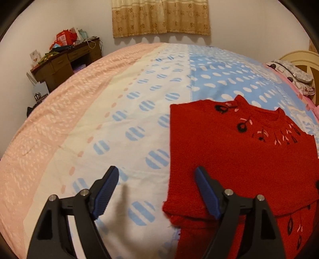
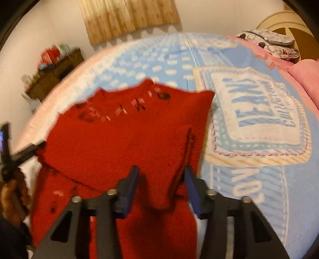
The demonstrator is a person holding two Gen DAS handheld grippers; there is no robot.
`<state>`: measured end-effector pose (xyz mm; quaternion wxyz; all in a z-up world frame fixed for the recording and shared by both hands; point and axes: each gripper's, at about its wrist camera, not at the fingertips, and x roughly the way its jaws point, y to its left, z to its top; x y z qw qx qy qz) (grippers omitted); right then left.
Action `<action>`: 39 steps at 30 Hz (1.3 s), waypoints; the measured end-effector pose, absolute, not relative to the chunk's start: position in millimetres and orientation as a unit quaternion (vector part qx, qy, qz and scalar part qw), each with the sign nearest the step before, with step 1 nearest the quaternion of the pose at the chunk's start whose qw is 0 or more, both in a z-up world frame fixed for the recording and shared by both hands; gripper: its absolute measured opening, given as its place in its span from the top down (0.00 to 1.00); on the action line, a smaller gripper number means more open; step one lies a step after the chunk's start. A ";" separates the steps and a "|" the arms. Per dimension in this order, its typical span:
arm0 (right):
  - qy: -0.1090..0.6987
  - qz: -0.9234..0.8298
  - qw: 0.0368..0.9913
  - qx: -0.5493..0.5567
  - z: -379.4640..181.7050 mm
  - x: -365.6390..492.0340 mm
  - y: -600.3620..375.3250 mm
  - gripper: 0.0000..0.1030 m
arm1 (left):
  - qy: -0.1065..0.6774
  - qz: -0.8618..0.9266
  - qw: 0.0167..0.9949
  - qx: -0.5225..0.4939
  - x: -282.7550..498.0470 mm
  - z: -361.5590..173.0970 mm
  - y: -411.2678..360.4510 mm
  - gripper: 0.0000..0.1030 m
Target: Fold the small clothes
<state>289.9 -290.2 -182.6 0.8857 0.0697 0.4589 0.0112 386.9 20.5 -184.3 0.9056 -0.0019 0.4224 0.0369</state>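
Left wrist view: a bed (image 1: 123,103) with a pink, cream and blue dotted cover is seen, and a red sweater (image 1: 239,151), partly folded, is laid flat on it. The left gripper (image 1: 157,191) is held wide open over the sweater's left edge, nothing gripped. Seen from the right wrist, the right gripper (image 2: 161,191) is narrowed around a raised sweater fold, though contact cannot be told through blur.

Red sweater (image 1: 239,155) with black and pink embroidered motifs near the collar. Bedspread (image 1: 139,111) in bands: pink, cream, white with blue striped ovals, light blue with white ovals. Beige floral curtain (image 1: 159,18). Dark brown desk (image 1: 65,63). Black grippers with blue fingers (image 1: 106,193).
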 end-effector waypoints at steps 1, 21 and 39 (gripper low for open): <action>0.459 0.002 0.886 0.061 -185.3 291.4 -288.6 0.80 | 0.424 0.034 0.905 -0.004 387.7 -185.8 21.1 0.21; 0.393 0.008 0.919 0.002 -149.6 269.2 -263.0 0.39 | 0.425 0.038 0.905 -0.002 383.4 -195.8 19.8 0.09; 0.427 -0.001 0.904 -0.006 -198.0 282.9 -272.4 0.47 | 0.431 0.033 0.902 -0.014 384.6 -199.7 24.0 0.02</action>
